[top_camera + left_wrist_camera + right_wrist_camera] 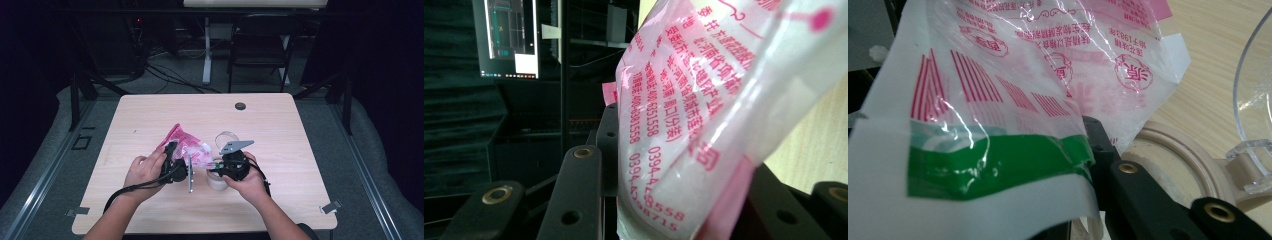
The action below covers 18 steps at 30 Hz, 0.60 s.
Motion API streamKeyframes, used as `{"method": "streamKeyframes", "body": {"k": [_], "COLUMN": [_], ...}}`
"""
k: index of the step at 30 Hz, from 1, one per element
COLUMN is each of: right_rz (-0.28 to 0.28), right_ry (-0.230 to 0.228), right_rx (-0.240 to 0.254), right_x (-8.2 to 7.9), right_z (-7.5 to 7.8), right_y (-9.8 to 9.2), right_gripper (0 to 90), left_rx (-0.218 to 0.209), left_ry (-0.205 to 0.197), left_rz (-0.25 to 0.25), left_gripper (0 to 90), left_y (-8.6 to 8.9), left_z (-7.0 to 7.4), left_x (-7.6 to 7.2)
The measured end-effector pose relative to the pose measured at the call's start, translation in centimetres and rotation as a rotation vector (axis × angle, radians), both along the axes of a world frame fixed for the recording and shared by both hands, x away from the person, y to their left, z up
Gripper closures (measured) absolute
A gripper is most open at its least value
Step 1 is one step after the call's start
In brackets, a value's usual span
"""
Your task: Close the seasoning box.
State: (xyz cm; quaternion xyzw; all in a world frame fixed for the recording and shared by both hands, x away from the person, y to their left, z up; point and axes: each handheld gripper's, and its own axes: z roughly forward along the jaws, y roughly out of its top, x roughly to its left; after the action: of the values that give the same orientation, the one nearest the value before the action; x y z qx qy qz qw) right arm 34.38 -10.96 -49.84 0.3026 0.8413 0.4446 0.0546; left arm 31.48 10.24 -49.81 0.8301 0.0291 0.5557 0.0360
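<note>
A pink-and-white printed plastic bag point(187, 145) with white grains inside hangs above the wooden table point(150, 115), stretched between both grippers. My left gripper point(173, 150) is shut on the bag's left side; in the left gripper view the bag point(684, 125) fills the gap between the black jaws. My right gripper point(214, 164) is shut on the bag's corner with the green band point(998, 165), which drapes over and hides one jaw. Just under that corner stands a beige round jar point(217, 181) with its clear hinged lid point(227, 137) swung up; the jar's rim point(1173, 150) is in the right gripper view.
A black round plug point(240, 106) sits in the table near its far edge. Behind the table are a folding chair point(260, 45), a desk leg and cables on the floor. A lit monitor point(511, 37) is in the dark background.
</note>
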Motion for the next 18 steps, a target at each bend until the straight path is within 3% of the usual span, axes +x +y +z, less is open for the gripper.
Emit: {"method": "streamKeyframes", "body": {"k": [7, 13, 18], "right_rz": [0.003, 0.004, 0.003], "right_ry": [-0.003, -0.005, -0.007], "right_rx": [0.001, 0.001, 0.006], "right_x": [0.0, -0.1, -0.3], "right_z": [0.0, 0.0, 0.0], "right_y": [0.1, 0.2, 0.3], "right_gripper": [90.0, 90.0, 90.0], "left_rx": [-0.035, -0.093, -0.104], "left_ry": [0.033, 0.045, 0.063], "left_rz": [0.024, 0.038, 0.051], "left_gripper": [67.9, 68.3, 68.6], "left_y": [0.4, 0.6, 0.7], "left_z": [-0.7, -1.6, -2.2], "left_x": [-0.2, -0.4, -0.6]}}
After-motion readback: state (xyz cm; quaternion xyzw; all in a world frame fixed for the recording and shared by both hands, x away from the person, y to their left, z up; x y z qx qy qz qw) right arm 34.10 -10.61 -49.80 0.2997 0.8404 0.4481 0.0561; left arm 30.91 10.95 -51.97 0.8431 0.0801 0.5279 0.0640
